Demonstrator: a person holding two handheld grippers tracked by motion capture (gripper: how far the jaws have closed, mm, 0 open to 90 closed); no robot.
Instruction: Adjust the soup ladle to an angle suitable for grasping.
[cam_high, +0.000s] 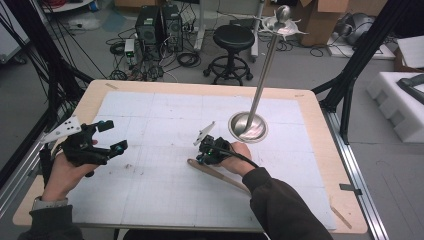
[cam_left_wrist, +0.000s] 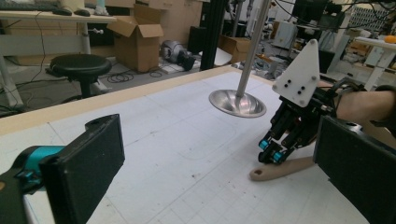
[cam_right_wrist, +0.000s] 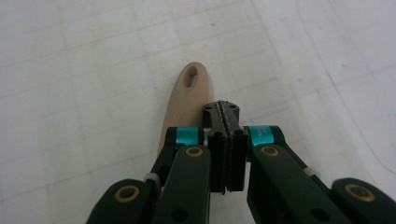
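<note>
From the high view, the left gripper (cam_high: 107, 137) is held above the tabletop (cam_high: 310, 165) near its left edge, jaws apart and empty. The right gripper (cam_high: 202, 150) sits low near the middle, just over the end of a flat wooden stick (cam_high: 220, 175) that runs toward the near right corner. A metal stand (cam_high: 248, 126) rises from its round base toward the far right.

In the left gripper view, its two black jaws spread wide; beyond them the right gripper (cam_left_wrist: 271, 151) tips down at the stick's rounded end (cam_left_wrist: 280, 169).

In the right gripper view, the jaws (cam_right_wrist: 225, 140) press together, closed on nothing visible, above the stick (cam_right_wrist: 187, 100), whose end has a small hole.
</note>
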